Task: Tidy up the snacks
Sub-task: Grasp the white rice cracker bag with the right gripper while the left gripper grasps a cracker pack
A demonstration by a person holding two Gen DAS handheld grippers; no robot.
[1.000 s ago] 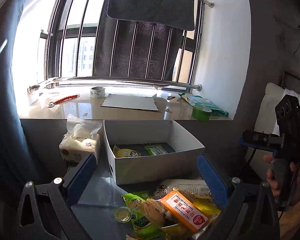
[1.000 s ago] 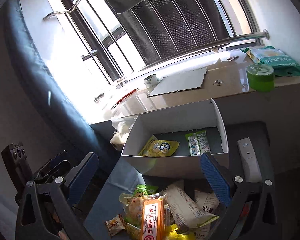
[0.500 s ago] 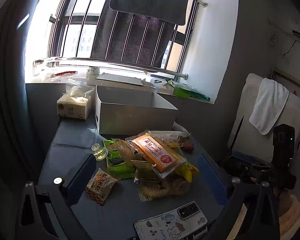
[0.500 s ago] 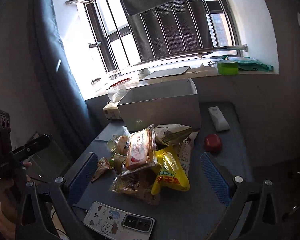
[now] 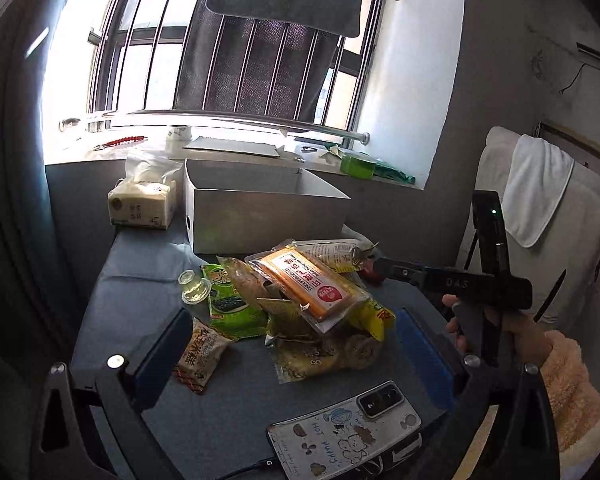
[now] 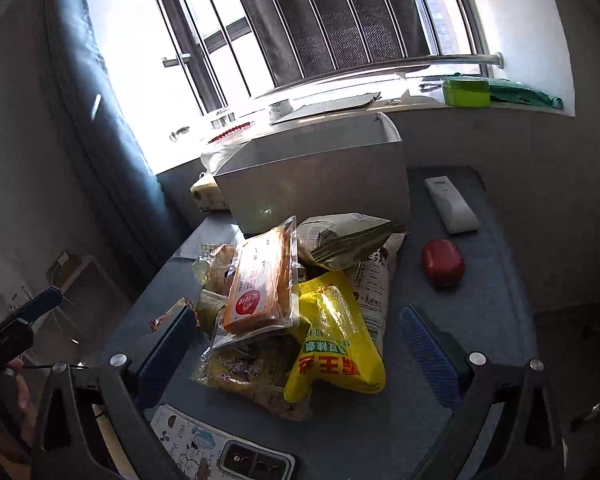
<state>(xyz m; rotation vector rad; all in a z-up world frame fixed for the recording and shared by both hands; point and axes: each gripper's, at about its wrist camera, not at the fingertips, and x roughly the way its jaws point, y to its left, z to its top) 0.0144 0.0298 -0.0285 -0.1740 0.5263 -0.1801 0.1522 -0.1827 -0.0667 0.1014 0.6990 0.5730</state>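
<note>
Snacks (image 5: 312, 304) are lying heaped on the grey surface (image 5: 148, 264), just in front of a white box (image 5: 260, 212) whose inside is hidden from both cameras. Left tongs (image 5: 296, 344) and right tongs (image 6: 296, 344) are hovering wide open over the heap, gripping nothing. An orange pack (image 6: 262, 280) is resting on top, a yellow bag (image 6: 332, 344) is leaning beside it, and lower wrappers are too crumpled to read. A phone (image 5: 344, 436) is sitting at the near edge, partly cut off. A red case (image 6: 443, 263) is lying apart.
</note>
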